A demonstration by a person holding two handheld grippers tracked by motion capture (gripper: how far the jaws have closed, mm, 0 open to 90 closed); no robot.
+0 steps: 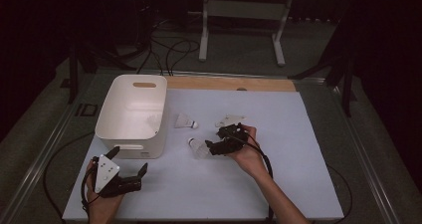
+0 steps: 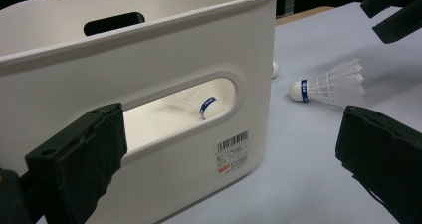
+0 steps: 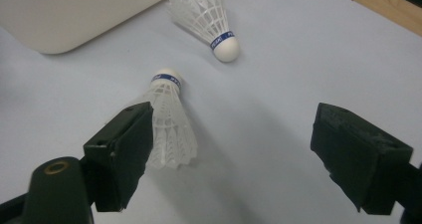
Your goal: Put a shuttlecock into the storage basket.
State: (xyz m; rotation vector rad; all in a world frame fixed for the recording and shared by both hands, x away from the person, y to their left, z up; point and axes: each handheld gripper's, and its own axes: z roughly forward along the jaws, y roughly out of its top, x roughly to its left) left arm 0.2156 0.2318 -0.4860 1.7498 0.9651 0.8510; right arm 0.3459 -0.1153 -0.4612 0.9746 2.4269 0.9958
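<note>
Two white shuttlecocks with blue bands lie on the pale table. The nearer shuttlecock (image 1: 198,147) (image 3: 169,127) (image 2: 331,84) rests on its side with its feather skirt against one jaw of my right gripper (image 1: 214,138) (image 3: 239,134), which is open around it. The second shuttlecock (image 1: 185,121) (image 3: 209,15) lies a little farther off, near the white bin (image 1: 132,114) (image 2: 164,59). A third shuttlecock (image 2: 201,104) lies inside the bin, seen through its handle slot. My left gripper (image 1: 129,160) (image 2: 234,134) is open and holds nothing, just in front of the bin's near wall.
A wooden strip (image 1: 234,83) (image 3: 378,5) runs along the table's far edge. Beyond it are cables and a white frame's legs (image 1: 239,30) on the floor. The right gripper's jaws show at the top right of the left gripper view.
</note>
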